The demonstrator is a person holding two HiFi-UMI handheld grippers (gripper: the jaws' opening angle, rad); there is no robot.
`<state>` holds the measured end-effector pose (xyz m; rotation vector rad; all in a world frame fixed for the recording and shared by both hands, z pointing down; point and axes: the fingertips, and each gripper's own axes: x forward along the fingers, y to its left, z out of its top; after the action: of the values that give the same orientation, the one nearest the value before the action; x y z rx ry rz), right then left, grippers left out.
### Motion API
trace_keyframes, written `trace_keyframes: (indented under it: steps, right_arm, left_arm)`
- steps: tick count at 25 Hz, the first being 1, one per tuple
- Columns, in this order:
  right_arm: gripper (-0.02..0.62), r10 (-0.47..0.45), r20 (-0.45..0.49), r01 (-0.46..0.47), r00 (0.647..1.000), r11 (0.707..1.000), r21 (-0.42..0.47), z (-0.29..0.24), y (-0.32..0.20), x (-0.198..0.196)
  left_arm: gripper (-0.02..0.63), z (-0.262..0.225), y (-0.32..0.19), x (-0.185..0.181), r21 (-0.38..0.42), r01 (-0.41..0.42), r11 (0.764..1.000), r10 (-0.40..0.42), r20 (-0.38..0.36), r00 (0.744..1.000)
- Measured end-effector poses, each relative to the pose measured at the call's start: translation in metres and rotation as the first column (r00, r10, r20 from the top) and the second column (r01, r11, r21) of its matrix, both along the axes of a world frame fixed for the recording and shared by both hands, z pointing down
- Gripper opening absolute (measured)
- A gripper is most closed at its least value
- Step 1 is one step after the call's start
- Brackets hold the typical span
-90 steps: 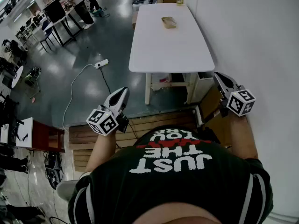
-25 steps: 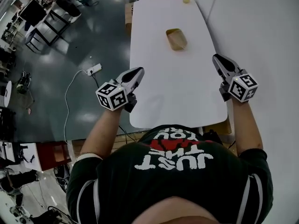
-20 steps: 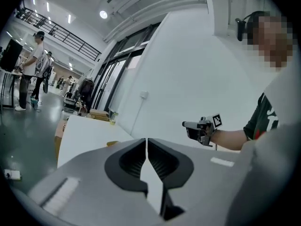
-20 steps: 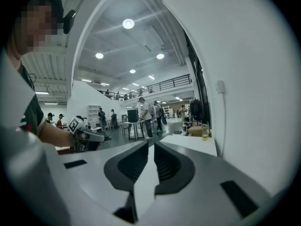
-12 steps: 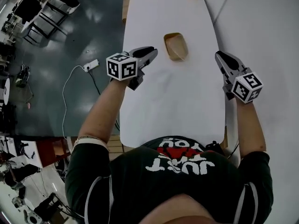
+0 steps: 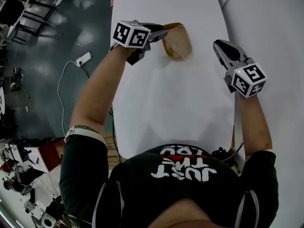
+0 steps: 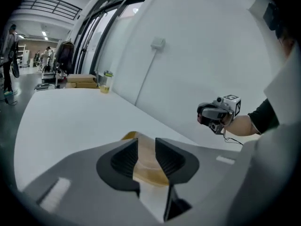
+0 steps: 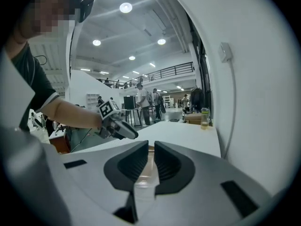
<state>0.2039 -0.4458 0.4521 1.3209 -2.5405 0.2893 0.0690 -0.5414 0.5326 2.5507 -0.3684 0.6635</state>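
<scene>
Head view: a shallow brown tray (image 6: 179,45) lies on a white table (image 6: 166,103). The left gripper (image 6: 161,32) reaches in from the tray's left, its tips at the tray's left rim. Whether they touch the rim cannot be told. The right gripper (image 6: 219,47) hangs to the right of the tray and a little nearer the person, apart from it, pointing past its right side. A white wall (image 6: 278,27) rises further right of the tray.

In the left gripper view the jaws stand a little apart with nothing pinched, and the tray shows through the gap, just beyond the pads. A bottle (image 7: 107,82) stands well beyond the tray.

In the right gripper view the jaws are all but pressed together, only a thin slit between them, holding nothing.
</scene>
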Motion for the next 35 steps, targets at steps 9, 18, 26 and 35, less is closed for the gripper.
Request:
trace_keyframes:
  steps: [9, 18, 26, 35]
  right_arm:
    - [0.008, -0.009, -0.034, 0.009, 0.999, 1.000, 0.000, 0.040, -0.028, -0.011]
    - [0.009, 0.011, 0.009, -0.011, 1.000, 1.000, 0.009, 0.041, -0.031, -0.008]
    - [0.009, 0.046, 0.002, -0.046, 0.999, 0.999, 0.002, 0.040, -0.032, 0.005]
    - [0.009, 0.096, -0.011, -0.096, 0.995, 0.995, -0.007, 0.039, -0.024, 0.026]
  left_arm:
    - [0.109, 0.046, -0.025, 0.023, -0.213, -0.219, 0.952, 0.244, 0.101, 0.964]
    - [0.117, 0.068, -0.019, 0.036, -0.327, -0.237, 0.915, 0.300, 0.157, 0.941]
    - [0.066, 0.071, -0.025, 0.032, -0.315, -0.198, 0.928, 0.277, 0.229, 0.933]
    - [0.060, 0.040, -0.034, 0.023, -0.325, -0.111, 0.939, 0.152, 0.102, 0.983]
